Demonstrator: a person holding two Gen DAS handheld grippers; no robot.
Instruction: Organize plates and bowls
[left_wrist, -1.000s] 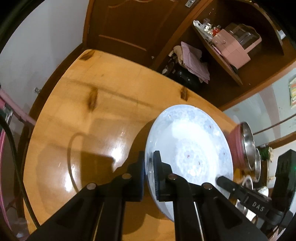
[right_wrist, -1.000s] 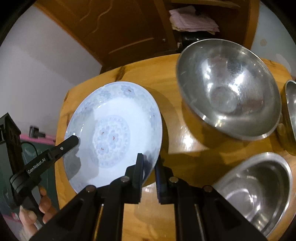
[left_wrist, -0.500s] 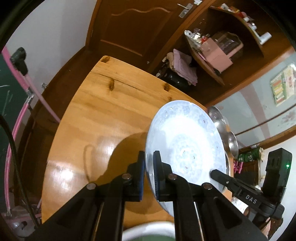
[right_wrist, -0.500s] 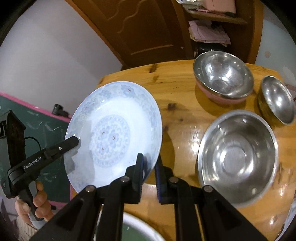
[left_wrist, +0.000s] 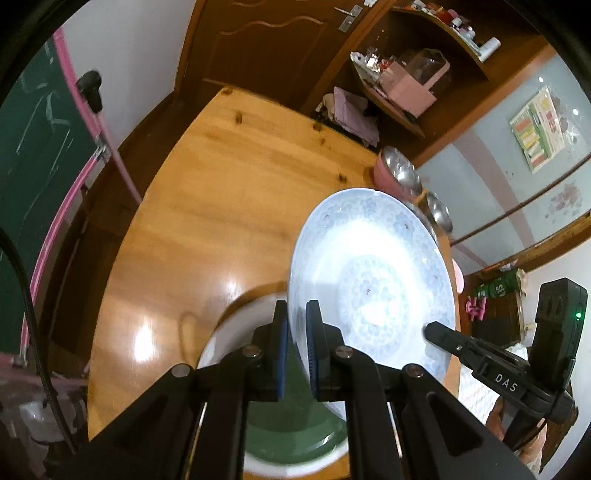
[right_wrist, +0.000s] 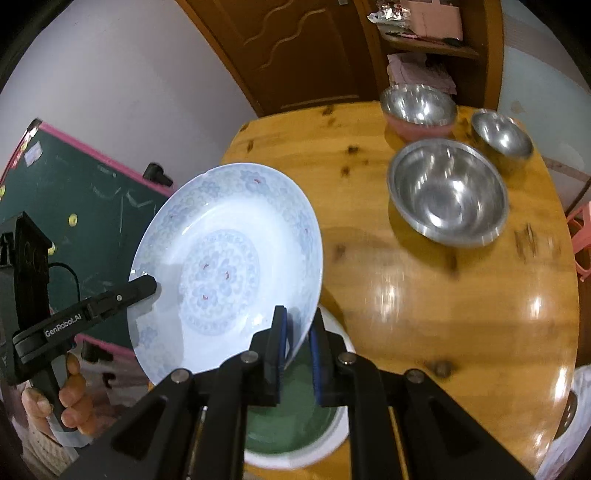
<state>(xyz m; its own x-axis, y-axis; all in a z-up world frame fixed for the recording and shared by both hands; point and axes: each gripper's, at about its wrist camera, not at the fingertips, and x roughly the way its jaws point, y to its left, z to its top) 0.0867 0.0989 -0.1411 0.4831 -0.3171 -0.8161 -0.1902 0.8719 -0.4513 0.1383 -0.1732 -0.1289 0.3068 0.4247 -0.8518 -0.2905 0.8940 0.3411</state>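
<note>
A white plate with a pale blue flower pattern (left_wrist: 373, 284) (right_wrist: 225, 277) hangs tilted in the air above the wooden table (left_wrist: 221, 206). My left gripper (left_wrist: 295, 328) is shut on its near rim. My right gripper (right_wrist: 297, 332) is shut on the opposite rim. Each gripper shows in the other's view, the right one (left_wrist: 443, 338) and the left one (right_wrist: 142, 290). Below the plate, a white dish with a green inside (left_wrist: 291, 424) (right_wrist: 291, 424) sits at the table's near edge, partly hidden by the fingers.
Three steel bowls stand on the table's far right: a large one (right_wrist: 448, 192), a small one (right_wrist: 500, 136) and one with a pink outside (right_wrist: 417, 109). Behind stand a wooden door (left_wrist: 266, 55) and shelves (left_wrist: 406, 81). A green chalkboard (right_wrist: 85, 206) stands left.
Both grippers have lifted the plate up and back toward me. The table and bowls look farther away, and the green-and-white dish has come into view beneath the plate.
</note>
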